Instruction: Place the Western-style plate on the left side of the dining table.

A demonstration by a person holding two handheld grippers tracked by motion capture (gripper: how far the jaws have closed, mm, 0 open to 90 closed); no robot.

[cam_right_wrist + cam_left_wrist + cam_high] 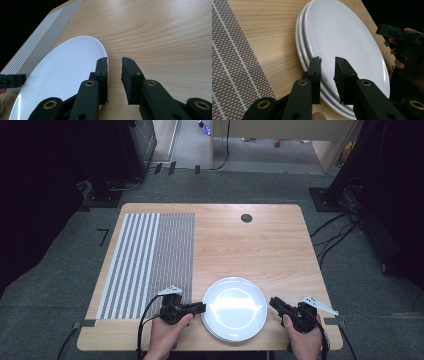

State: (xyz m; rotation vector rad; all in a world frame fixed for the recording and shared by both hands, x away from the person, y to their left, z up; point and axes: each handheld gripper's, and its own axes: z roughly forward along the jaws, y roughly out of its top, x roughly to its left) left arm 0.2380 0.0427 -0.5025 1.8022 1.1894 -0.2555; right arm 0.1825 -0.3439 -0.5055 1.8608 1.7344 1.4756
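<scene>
**A:** Where are your plates sitting?

**B:** Your stack of white plates [234, 307] lies on the wooden table [260, 245], near the edge closest to you, just right of the striped placemat [147, 262]. In the left gripper view you can count at least three rims stacked one on another.

**A:** And your left gripper?

**B:** Your left gripper [200, 308] points right, its tips at the left rim of the stack. From its own camera the jaws stand apart with a narrow gap, and the stack's edge runs across that gap — one jaw over the plate face, the other out by the rims. Whether either jaw touches the china, I can't tell. Nothing is pinched.

**A:** The right one?

**B:** Your right gripper [274, 303] sits just beside the right rim of the stack, aimed up and to the left. Its jaws are likewise parted by a narrow gap, with bare wood showing between them — the inner jaw lies just beside the plate's edge, gripping nothing.

**A:** Hands?

**B:** Your left hand [167, 332] and right hand [302, 340] each wrap a gripper's handle at the table's near edge.
</scene>
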